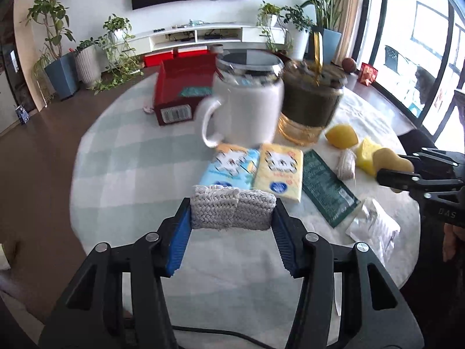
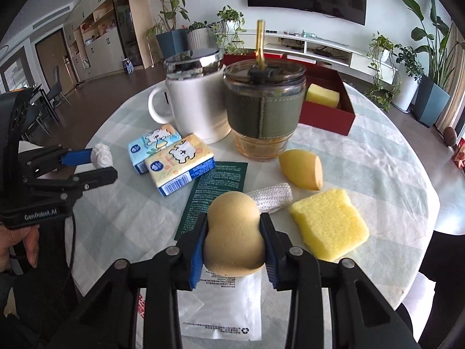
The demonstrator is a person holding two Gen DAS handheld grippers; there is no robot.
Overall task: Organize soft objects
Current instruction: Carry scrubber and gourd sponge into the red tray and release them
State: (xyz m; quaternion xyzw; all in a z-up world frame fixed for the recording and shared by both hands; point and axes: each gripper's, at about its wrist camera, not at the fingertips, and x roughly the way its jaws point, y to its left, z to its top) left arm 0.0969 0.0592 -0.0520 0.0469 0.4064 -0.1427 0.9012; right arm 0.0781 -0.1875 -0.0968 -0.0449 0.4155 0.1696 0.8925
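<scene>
My left gripper (image 1: 232, 203) is shut on a grey knitted cloth roll (image 1: 232, 212), held above the round table; the right wrist view shows that gripper (image 2: 101, 163) at the left with the roll's end (image 2: 101, 152) between its pads. My right gripper (image 2: 234, 218) is shut on a tan gourd-shaped sponge (image 2: 232, 232), squeezed at its waist. A second knitted roll (image 2: 273, 196), a yellow sponge block (image 2: 328, 224) and an orange teardrop sponge (image 2: 302, 168) lie on the cloth-covered table. At the back, an open red box (image 2: 328, 113) holds another yellow sponge (image 2: 322, 94).
A white lidded mug (image 2: 197, 107) and a sleeved glass tumbler with a straw (image 2: 264, 110) stand mid-table in front of the box. Two tissue packs (image 2: 171, 157), a green sachet (image 2: 215, 192) and a white sachet (image 2: 221, 305) lie flat nearby. A hand (image 2: 26, 241) grips the left tool.
</scene>
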